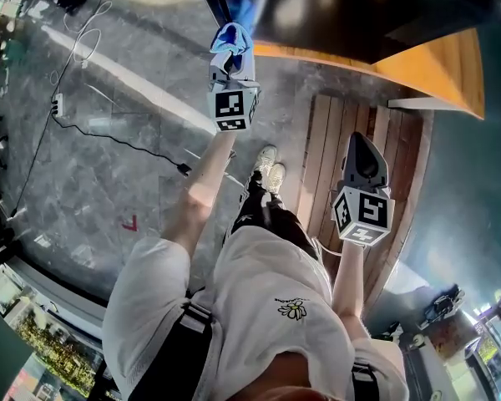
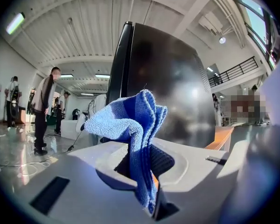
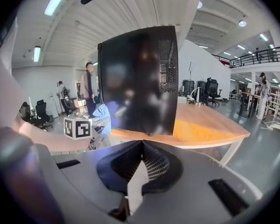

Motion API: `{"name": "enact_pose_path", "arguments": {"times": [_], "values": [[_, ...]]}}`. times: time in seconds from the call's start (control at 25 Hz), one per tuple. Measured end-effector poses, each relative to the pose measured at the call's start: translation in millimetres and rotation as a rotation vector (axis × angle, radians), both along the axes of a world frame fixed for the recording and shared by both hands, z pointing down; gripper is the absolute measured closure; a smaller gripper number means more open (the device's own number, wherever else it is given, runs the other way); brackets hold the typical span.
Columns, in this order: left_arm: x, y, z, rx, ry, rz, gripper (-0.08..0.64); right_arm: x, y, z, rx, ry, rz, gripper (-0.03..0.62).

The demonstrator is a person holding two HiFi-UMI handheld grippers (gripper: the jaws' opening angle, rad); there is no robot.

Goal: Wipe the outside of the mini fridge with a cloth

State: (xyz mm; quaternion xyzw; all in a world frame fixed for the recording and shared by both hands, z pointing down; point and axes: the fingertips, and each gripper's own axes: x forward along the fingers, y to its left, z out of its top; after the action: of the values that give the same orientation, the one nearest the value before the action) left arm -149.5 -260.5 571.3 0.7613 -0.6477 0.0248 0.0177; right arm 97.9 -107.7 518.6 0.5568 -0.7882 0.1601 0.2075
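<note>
— What's the left gripper (image 2: 147, 162) got?
— A blue cloth (image 2: 130, 120), bunched up and pinched tight between its jaws. Most of it sticks up past the tips.
— And the mini fridge?
— The mini fridge (image 3: 139, 78) is black and glossy, standing upright on a wooden table (image 3: 205, 125). The cloth is held up close to one of its upright corners; I can't tell whether it touches.
— Further right?
— The right gripper (image 3: 140, 147) sits lower, back from the table and above some wooden slats (image 1: 326, 157) on the floor. Its jaws are pressed together with nothing between them, and they point at the fridge
</note>
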Motion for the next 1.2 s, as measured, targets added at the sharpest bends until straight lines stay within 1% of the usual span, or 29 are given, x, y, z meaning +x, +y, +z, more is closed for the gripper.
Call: {"name": "enact_pose_path", "arguments": {"times": [0.24, 0.4, 0.52, 0.6, 0.64, 0.72, 0.88, 1.0, 1.2], "values": [[41.1, -2.1, -9.2, 0.008, 0.065, 0.028, 0.505, 16.3, 11.6, 1.5, -0.014, -0.019, 0.056, 0.583], [84.6, -4.1, -10.9, 0.019, 0.073, 0.102, 0.505, 32.8, 22.0, 5.7, -0.026, -0.025, 0.101, 0.583], [117.0, -7.7, -11.1, 0.014, 0.107, 0.137, 0.505, 46.6, 26.7, 6.4, -0.027, -0.027, 0.139, 0.583], [140.2, -9.7, -13.1, 0.017, 0.116, 0.169, 0.505, 57.9, 30.7, 6.0, -0.028, -0.026, 0.168, 0.583], [153.3, -10.6, -14.6, 0.025, 0.117, 0.193, 0.505, 64.0, 33.6, 5.9, -0.029, -0.025, 0.184, 0.583], [178.2, -11.2, -16.3, 0.018, 0.108, 0.242, 0.505, 76.2, 40.0, 5.9, -0.031, -0.022, 0.215, 0.583], [220.5, -15.7, -15.7, 0.006, 0.116, 0.291, 0.505, 104.1, 51.5, 10.1, -0.041, -0.034, 0.282, 0.583], [257.7, -16.0, -14.8, 0.005, 0.092, 0.352, 0.505, 125.4, 59.1, 15.4, -0.054, -0.035, 0.32, 0.583], [292.8, -22.0, -15.1, -0.002, 0.098, 0.385, 0.505, 148.6, 64.4, 17.8, -0.058, -0.047, 0.383, 0.583]]}}
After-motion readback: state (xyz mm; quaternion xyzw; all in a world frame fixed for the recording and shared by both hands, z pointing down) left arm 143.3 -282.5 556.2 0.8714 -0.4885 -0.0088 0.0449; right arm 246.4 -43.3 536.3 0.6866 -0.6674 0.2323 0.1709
